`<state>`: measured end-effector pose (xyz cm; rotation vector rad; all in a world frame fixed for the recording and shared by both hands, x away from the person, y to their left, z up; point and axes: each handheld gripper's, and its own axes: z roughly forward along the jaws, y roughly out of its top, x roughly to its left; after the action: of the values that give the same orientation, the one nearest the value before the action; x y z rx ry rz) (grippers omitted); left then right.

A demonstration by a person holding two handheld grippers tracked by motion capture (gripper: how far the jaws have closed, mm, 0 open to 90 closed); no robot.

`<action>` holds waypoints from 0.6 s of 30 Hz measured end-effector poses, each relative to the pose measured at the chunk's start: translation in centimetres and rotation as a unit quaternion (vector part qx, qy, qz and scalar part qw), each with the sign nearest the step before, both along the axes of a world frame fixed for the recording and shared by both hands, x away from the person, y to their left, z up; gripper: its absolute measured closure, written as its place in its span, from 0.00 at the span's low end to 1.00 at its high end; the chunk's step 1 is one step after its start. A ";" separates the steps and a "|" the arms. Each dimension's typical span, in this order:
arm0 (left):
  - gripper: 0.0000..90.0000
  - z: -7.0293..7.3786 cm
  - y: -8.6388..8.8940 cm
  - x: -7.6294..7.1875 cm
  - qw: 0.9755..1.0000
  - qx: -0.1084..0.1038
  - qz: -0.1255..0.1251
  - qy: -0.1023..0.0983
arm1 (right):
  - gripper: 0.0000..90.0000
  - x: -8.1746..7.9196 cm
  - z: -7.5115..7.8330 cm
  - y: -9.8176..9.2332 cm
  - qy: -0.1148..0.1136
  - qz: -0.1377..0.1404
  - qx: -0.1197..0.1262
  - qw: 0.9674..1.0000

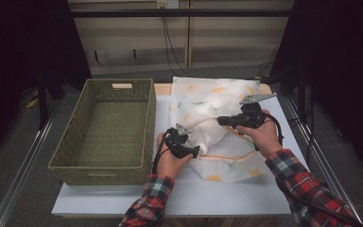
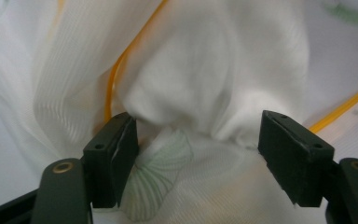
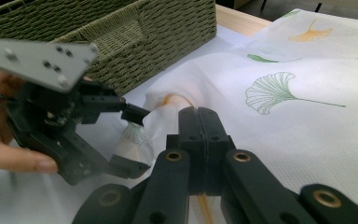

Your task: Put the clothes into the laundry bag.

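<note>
Dim and dark round the edges from above, brightest on the white cloth (image 1: 217, 123); soft, milky and slightly blurred up close in the left gripper view; sharper, evenly lit in the right gripper view

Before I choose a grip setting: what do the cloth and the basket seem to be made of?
The cloth looks like thin white woven fabric, matte and slightly sheer, with fine ribbing, soft folds, printed leaves and orange piping. The basket looks like woven olive-green fibre or paper cord, matte, with plaited strands; which fibre is unclear.
</note>
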<state>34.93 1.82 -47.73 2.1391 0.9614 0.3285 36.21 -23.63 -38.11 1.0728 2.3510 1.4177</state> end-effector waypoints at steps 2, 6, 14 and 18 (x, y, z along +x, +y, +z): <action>0.40 -0.3 0.0 -0.2 0.999 0.027 -0.017 -0.014 | 1.00 0.0 0.0 -0.1 0.000 0.000 -0.001 1.000; 0.72 0.0 -0.1 -0.5 0.999 0.048 -0.014 -0.011 | 1.00 0.0 -0.1 -0.2 0.001 -0.002 0.001 1.000; 0.96 1.2 1.0 -1.1 0.999 0.025 -0.002 0.030 | 1.00 0.1 -0.4 -0.2 0.003 -0.004 0.000 1.000; 0.97 2.0 1.4 -1.4 0.999 0.003 0.010 0.034 | 1.00 0.2 -0.7 -0.1 0.003 -0.003 -0.003 1.000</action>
<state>33.55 3.21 -45.72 2.1596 1.0217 0.2706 36.41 -23.72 -38.82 1.0831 2.3519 1.4075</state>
